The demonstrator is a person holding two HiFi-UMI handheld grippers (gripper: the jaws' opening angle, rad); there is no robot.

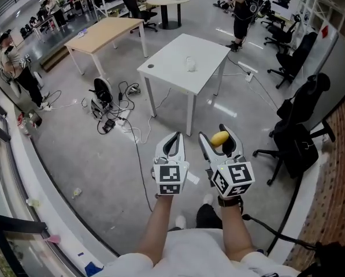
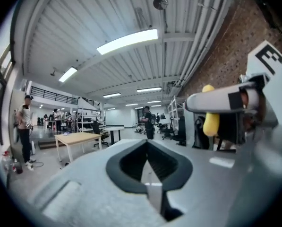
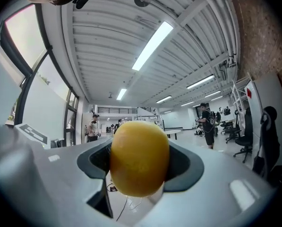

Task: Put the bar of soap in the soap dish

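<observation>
Bright ceiling strips (image 2: 126,40) — fisheye-warped edges.

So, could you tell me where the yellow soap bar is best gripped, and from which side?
Probably as the right gripper holds the soap bar now: across its middle, a pad on each side. It is a smooth rounded oval, so the ends would likely slip.

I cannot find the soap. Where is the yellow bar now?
In the head view, the yellow bar is held in the right gripper, before the white table.

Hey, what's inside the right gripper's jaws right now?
A yellow bar of soap, gripped by the right gripper. In the right gripper view it covers the jaw tips behind it.
</observation>
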